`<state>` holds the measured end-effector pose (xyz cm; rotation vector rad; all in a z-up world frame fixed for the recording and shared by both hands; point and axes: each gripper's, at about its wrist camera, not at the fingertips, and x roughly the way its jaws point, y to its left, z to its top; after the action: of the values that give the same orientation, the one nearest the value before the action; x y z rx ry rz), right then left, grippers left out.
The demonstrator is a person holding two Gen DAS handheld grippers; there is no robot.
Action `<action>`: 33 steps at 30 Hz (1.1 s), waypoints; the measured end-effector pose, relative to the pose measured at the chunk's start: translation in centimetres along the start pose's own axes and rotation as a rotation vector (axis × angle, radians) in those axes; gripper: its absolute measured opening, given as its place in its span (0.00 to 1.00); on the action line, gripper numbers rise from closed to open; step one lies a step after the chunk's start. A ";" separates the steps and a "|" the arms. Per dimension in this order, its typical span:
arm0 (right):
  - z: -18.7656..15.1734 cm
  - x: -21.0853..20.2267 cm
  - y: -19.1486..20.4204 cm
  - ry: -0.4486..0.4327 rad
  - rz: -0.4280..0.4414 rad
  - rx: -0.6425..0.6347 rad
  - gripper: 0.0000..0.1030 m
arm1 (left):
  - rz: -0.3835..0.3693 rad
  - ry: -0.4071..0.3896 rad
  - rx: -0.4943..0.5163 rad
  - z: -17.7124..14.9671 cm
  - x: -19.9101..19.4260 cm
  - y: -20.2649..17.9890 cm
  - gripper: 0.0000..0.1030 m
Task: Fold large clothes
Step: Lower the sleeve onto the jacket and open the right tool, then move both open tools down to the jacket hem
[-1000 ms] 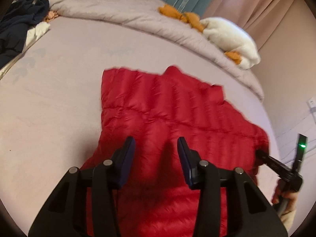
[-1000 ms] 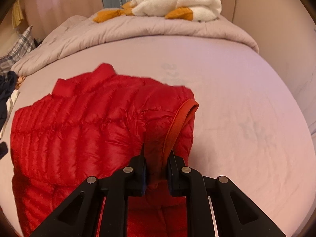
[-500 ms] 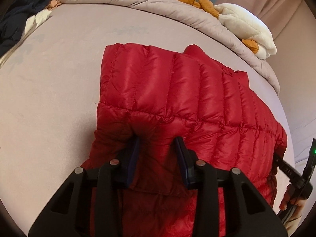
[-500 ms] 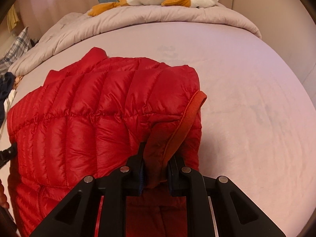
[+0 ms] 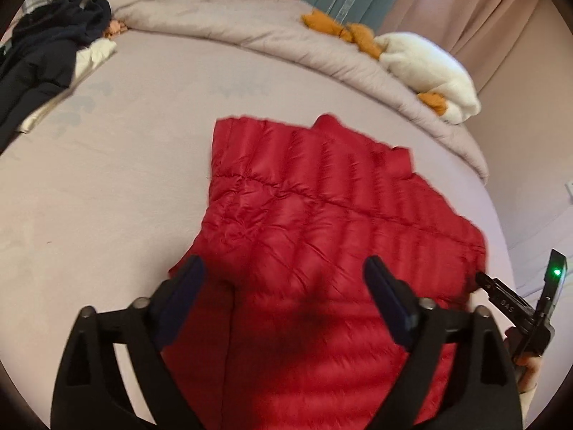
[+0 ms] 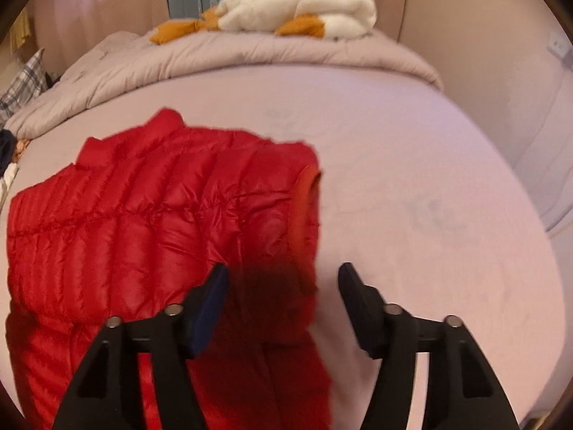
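Red vest (image 5: 322, 236) lies folded flat mid-bed (image 5: 107, 197), clear of the rumpled duvet (image 5: 250, 32) beyond it. Left gripper (image 5: 283, 279) jaws wide apart and opening above the vest's near part, gripping nothing; right gripper (image 6: 281, 283) jaws also opening, pads off the fabric, over the vest's armhole edge. Plush goose (image 6: 297, 7) sits on the duvet, dark clothes (image 5: 46, 57) heaped far left of the vest.

One red down vest (image 5: 322, 222), two tongs (image 5: 283, 279) (image 6: 283, 286), one white plush goose (image 6: 297, 7), one rumpled duvet (image 5: 222, 25), one plaid pillow (image 6: 21, 82)
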<state>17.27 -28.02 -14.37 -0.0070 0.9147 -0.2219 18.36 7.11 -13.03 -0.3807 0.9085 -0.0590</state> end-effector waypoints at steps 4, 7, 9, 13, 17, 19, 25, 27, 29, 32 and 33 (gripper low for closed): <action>-0.6 -4.3 -0.6 -0.061 0.040 0.010 0.83 | -0.015 -0.076 0.028 -1.2 -4.9 -0.8 0.99; -1.4 -8.3 -0.9 -0.152 0.063 0.016 0.90 | -0.025 -0.122 0.044 -2.4 -8.0 -1.2 1.00; -1.9 -10.8 -1.2 -0.205 0.087 0.028 0.93 | -0.023 -0.145 0.036 -3.5 -9.9 -0.9 1.00; -3.8 -15.4 -1.7 -0.311 0.168 0.042 0.98 | -0.010 -0.157 0.026 -5.9 -12.5 -0.5 1.00; -5.6 -18.0 -1.6 -0.368 0.229 0.020 0.99 | 0.000 -0.188 0.016 -8.1 -14.1 0.0 1.00; -6.5 -19.0 -1.6 -0.393 0.268 0.000 0.99 | -0.013 -0.189 0.007 -9.2 -14.7 0.3 1.00; -9.1 -21.0 -1.3 -0.463 0.276 -0.039 0.99 | -0.042 -0.211 -0.011 -11.6 -15.9 0.9 1.00; -9.7 -20.9 -1.2 -0.466 0.274 -0.036 0.99 | -0.043 -0.204 -0.027 -12.4 -16.0 1.3 1.00; -10.4 -20.7 -1.2 -0.459 0.263 -0.025 0.99 | -0.056 -0.191 -0.032 -13.1 -15.9 1.6 1.00; -11.6 -21.0 -1.6 -0.451 0.241 -0.008 0.99 | -0.042 -0.178 -0.027 -13.9 -16.0 1.8 1.00; -12.0 -20.9 -1.7 -0.448 0.240 -0.002 0.99 | -0.036 -0.184 -0.025 -14.1 -16.1 1.9 1.00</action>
<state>-4.78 -24.59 -5.07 0.0492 0.4631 0.0076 -2.76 8.06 -9.22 -0.4183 0.7214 -0.0452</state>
